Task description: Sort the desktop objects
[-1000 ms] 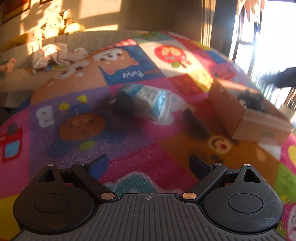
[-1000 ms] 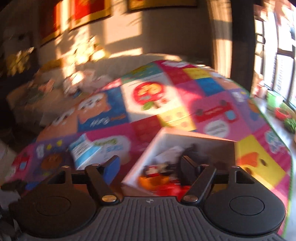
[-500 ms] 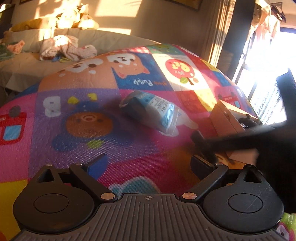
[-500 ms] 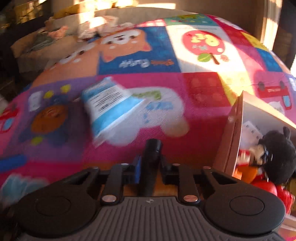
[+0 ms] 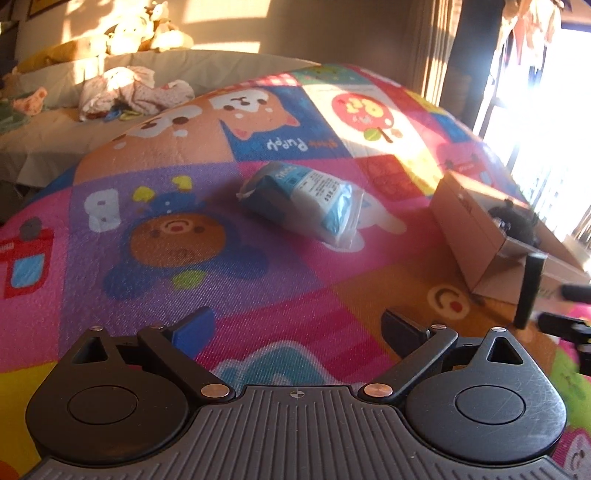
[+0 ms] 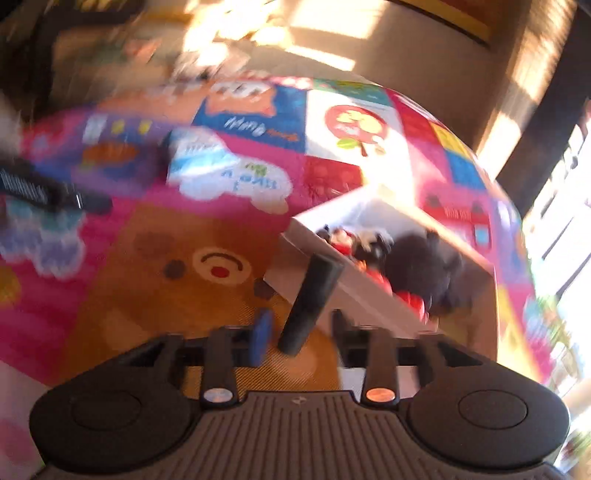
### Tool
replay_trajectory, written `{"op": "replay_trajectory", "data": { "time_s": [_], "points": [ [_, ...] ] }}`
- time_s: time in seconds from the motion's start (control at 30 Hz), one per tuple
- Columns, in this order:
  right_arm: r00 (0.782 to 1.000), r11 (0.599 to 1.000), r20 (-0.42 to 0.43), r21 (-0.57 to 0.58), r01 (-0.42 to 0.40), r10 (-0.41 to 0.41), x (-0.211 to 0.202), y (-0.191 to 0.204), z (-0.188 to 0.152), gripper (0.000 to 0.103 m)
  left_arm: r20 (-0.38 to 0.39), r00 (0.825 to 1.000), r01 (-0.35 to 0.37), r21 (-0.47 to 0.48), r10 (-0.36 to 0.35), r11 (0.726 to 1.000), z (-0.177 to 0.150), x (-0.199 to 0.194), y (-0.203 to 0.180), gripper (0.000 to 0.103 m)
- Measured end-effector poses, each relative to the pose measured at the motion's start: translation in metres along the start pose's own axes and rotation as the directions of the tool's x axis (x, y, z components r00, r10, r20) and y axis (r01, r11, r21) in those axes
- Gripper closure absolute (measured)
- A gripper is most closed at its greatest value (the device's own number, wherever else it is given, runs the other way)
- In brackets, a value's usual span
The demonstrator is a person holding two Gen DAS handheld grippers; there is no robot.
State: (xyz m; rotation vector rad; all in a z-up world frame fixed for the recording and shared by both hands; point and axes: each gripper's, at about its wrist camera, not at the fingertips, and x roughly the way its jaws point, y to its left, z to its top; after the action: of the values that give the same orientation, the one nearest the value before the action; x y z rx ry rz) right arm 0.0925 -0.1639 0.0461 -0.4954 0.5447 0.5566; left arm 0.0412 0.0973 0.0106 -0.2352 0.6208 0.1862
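A black stick-shaped object (image 6: 310, 301) stands between the fingers of my right gripper (image 6: 301, 332), whose jaws are parted a little with gaps on both sides of it. It also shows in the left wrist view (image 5: 529, 291), just in front of the cardboard box (image 5: 469, 229). The box (image 6: 306, 280) holds a black plush toy (image 6: 428, 273) and red toys. A blue and white plastic packet (image 5: 306, 201) lies on the colourful play mat (image 5: 184, 258). My left gripper (image 5: 299, 326) is open and empty, low over the mat.
A bed with crumpled clothes (image 5: 129, 92) and plush toys (image 5: 140, 29) lies beyond the mat. A bright window (image 5: 546, 110) is at the right. The left gripper appears at the left of the right wrist view (image 6: 40, 190).
My right gripper shut on the black stick on the mat, lifted it towards the box, and its jaws have now parted. The left gripper stayed open and moved little.
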Motion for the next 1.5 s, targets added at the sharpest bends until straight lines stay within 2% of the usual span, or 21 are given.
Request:
{"op": "replay_trajectory", "data": {
  "time_s": [0.03,0.07,0.2,0.3,0.37,0.43,0.53,0.63,0.7,0.8,0.87,0.93,1.0,1.1,1.2,1.27,1.33,1.5],
  "points": [
    [1.000,0.998,0.028,0.061,-0.001,-0.001,-0.007,-0.007,-0.007,0.035,-0.005,1.000,-0.006,0.011,0.006,1.000,0.002,0.001,-0.003,0.002],
    [0.998,0.993,0.057,0.122,0.000,-0.007,-0.015,-0.013,-0.015,0.026,-0.013,1.000,0.000,0.014,0.000,1.000,0.004,0.003,-0.007,0.002],
    [0.984,0.940,0.171,0.342,-0.014,-0.048,-0.044,-0.028,-0.048,0.016,-0.020,0.998,0.056,-0.021,-0.057,0.998,0.036,0.018,-0.022,0.001],
    [0.969,0.892,0.244,0.447,-0.066,-0.050,-0.055,-0.040,-0.065,0.008,-0.020,0.999,0.026,-0.072,-0.027,0.997,0.068,0.046,-0.033,0.001],
    [0.960,0.875,0.272,0.478,-0.077,-0.064,-0.059,-0.045,-0.074,0.003,-0.044,0.999,-0.015,-0.121,0.010,0.993,0.087,0.071,-0.037,0.001],
    [0.961,0.863,0.269,0.498,-0.081,-0.065,-0.057,-0.048,-0.079,0.002,-0.091,0.995,-0.051,-0.177,0.035,0.983,0.101,0.097,-0.038,0.001],
    [0.965,0.865,0.256,0.494,-0.085,-0.051,-0.052,-0.048,-0.079,0.002,-0.185,0.978,-0.135,-0.228,0.093,0.964,0.111,0.132,-0.040,0.001],
    [0.964,0.871,0.264,0.482,-0.100,-0.036,-0.050,-0.047,-0.079,0.000,-0.169,0.969,-0.207,-0.148,0.182,0.967,0.111,0.142,-0.051,0.007],
    [0.962,0.871,0.269,0.480,-0.104,-0.034,-0.050,-0.047,-0.080,0.000,-0.152,0.971,-0.202,-0.091,0.187,0.975,0.108,0.138,-0.058,0.013],
    [0.962,0.870,0.271,0.481,-0.107,-0.032,-0.050,-0.047,-0.080,0.000,-0.120,0.976,-0.182,0.011,0.182,0.983,0.100,0.120,-0.066,0.034],
    [0.964,0.870,0.266,0.482,-0.106,-0.030,-0.049,-0.046,-0.079,0.000,-0.117,0.983,-0.135,0.037,0.139,0.990,0.092,0.102,-0.068,0.039],
    [0.965,0.868,0.261,0.486,-0.103,-0.031,-0.048,-0.046,-0.079,0.000,-0.123,0.990,-0.062,0.042,0.066,0.997,0.082,0.080,-0.068,0.041],
    [0.967,0.867,0.252,0.488,-0.103,-0.027,-0.047,-0.046,-0.079,0.000,-0.135,0.991,0.015,0.033,-0.011,0.999,0.067,0.053,-0.070,0.042],
    [0.972,0.865,0.234,0.490,-0.108,-0.011,-0.042,-0.047,-0.078,0.000,-0.156,0.980,0.134,0.038,-0.126,0.990,0.038,0.016,-0.073,0.042],
    [0.978,0.858,0.209,0.501,-0.110,0.003,-0.038,-0.048,-0.078,0.000,-0.171,0.969,0.196,0.081,-0.180,0.977,0.011,-0.005,-0.076,0.040],
    [0.982,0.856,0.190,0.508,-0.101,0.003,-0.035,-0.048,-0.077,0.000,-0.160,0.970,0.203,0.120,-0.182,0.972,-0.001,-0.012,-0.078,0.034],
    [0.984,0.859,0.176,0.504,-0.084,-0.007,-0.035,-0.047,-0.076,0.000,-0.139,0.977,0.180,0.149,-0.160,0.972,-0.009,-0.016,-0.078,0.030],
    [0.995,0.899,0.095,0.430,-0.077,0.040,-0.031,-0.028,-0.061,0.000,-0.109,0.990,0.105,0.168,-0.087,0.980,-0.019,-0.016,-0.064,0.017]
  ]
}}
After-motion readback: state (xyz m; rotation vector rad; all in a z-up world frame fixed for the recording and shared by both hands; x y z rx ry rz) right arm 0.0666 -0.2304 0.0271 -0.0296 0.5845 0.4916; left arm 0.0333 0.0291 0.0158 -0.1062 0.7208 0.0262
